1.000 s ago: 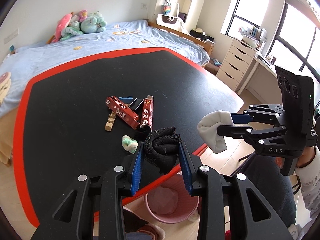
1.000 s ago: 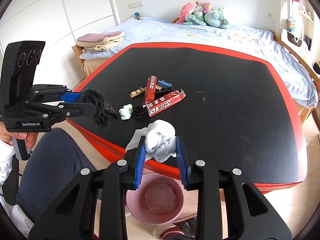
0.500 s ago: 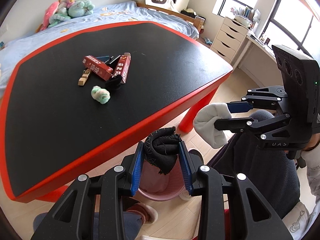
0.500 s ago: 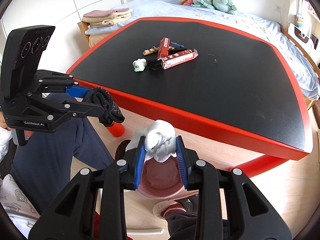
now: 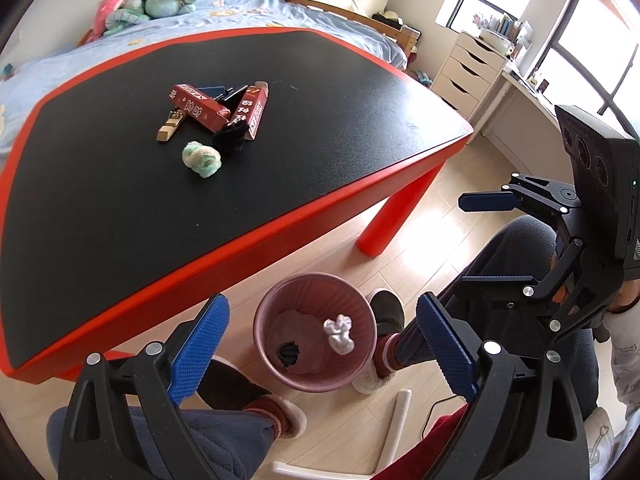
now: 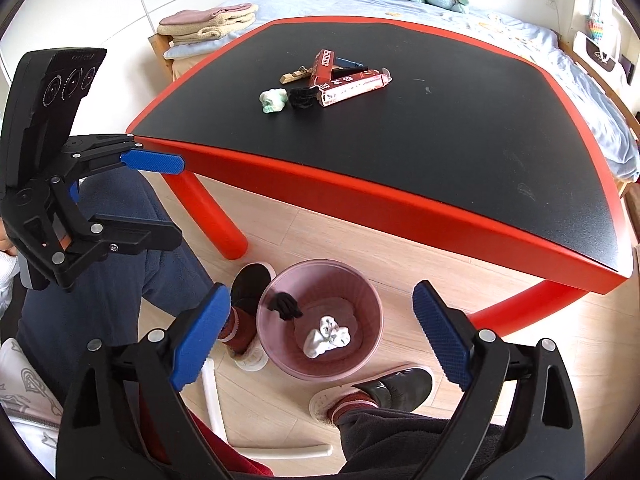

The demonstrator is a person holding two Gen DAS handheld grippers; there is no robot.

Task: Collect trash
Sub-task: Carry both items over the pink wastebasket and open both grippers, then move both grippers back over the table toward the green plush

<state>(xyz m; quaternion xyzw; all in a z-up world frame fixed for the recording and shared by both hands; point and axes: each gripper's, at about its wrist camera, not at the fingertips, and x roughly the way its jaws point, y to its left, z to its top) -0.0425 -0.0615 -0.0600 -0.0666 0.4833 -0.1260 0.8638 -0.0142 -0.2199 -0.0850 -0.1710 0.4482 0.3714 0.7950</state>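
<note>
grippers [image 5: 322, 344] agape; bin [image 5: 280, 304] floor half-hidden

Right gripper [image 6: 320, 336] jaws spread wide above pink bin [image 6: 372, 344] on the floor. Inside it: white sock [image 6: 327, 337], black sock [image 6: 284, 305] at left rim. Left gripper [image 6: 154, 196] at left, jaws apart, empty. Boxes [image 6: 352, 85] far on tabletop [image 6: 440, 132].

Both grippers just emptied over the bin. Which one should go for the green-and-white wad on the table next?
Probably left. Both the left gripper and right gripper hang open above the pink bin; the green-and-white wad lies toward the left side of the clutter.
</note>
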